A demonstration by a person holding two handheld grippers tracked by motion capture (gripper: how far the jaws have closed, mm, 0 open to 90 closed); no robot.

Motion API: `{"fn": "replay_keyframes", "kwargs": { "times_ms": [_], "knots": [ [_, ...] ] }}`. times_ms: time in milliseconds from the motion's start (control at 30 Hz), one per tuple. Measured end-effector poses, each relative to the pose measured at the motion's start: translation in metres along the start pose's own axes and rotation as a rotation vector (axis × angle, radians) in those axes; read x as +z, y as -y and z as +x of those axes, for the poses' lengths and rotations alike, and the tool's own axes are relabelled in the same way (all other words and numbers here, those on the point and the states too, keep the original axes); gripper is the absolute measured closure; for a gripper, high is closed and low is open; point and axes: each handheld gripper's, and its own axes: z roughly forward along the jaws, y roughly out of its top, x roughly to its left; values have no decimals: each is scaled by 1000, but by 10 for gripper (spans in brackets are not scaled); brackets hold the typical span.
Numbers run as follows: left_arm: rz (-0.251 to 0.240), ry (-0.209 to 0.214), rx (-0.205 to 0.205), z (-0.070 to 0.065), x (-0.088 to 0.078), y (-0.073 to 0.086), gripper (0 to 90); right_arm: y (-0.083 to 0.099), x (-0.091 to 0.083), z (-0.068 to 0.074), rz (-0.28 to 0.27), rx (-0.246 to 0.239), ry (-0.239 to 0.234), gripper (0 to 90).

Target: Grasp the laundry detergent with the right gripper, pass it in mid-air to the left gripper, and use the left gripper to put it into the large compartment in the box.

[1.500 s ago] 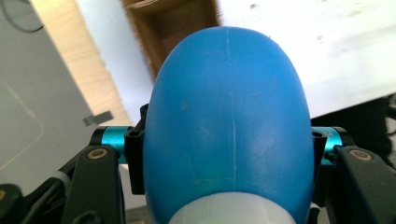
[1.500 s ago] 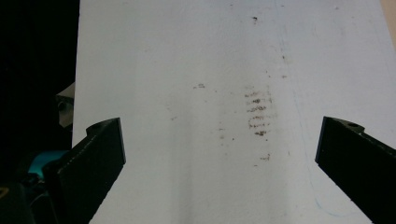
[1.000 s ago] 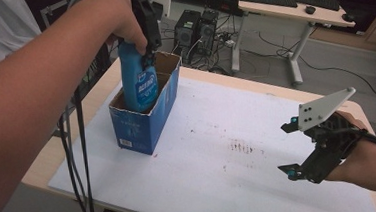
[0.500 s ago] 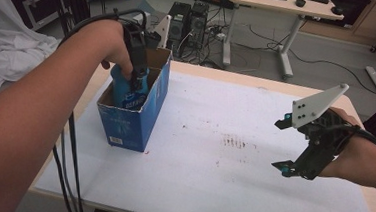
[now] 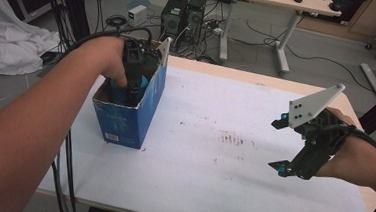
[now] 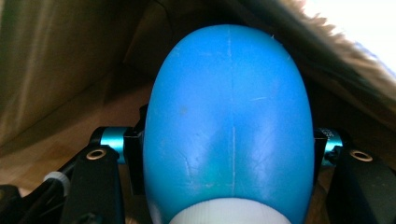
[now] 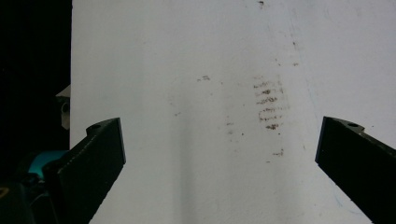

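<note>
**Nearly Boxed: Blue Bottle Goes Into the Carton**

Already deep inside the blue cardboard box (image 5: 127, 121), the left gripper (image 5: 134, 89) clamps a blue plastic bottle (image 6: 228, 126) between its jaws, one pad pressed to each flank. In the left gripper view the bottle's rounded body hangs with its white cap (image 6: 224, 212) nearest the camera, brown carton walls close around it. From the high view the box stands near the left edge of the white table (image 5: 221, 184), and the bottle's blue top barely shows above the rim. The right gripper (image 5: 284, 144) hovers over the table's right side, jaws spread wide with nothing between them, above a patch of dark smudges (image 7: 268, 105).

The risk now seems to lie in the release. Whether the bottle's base has reached the carton floor cannot be told; let go early, it may drop and tip against a wall. The light box stands unbraced, so a jaw catching its rim on withdrawal could drag it toward the table edge.
</note>
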Motion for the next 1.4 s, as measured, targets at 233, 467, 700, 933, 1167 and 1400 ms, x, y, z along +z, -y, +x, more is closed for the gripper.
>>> {"fn": "replay_keyframes", "kwargs": {
  "times_ms": [233,467,700,933,1167,1400],
  "knots": [
    [-25,16,-7,3,1,4,386,1,3,-3,-4,2,-2,9],
    [-32,29,-33,5,-1,6,333,3,5,-4,-6,3,-2,9],
    [-45,11,-50,4,-10,10,257,5,3,-4,-5,6,-4,9],
    [-53,3,-44,0,-23,12,206,4,5,-3,1,5,-4,9],
    [-59,-23,-39,-4,-45,13,176,2,6,-4,9,0,-8,9],
    [-77,-35,-19,-15,-75,12,145,-3,2,-7,14,-3,-8,9]
  ]
}}
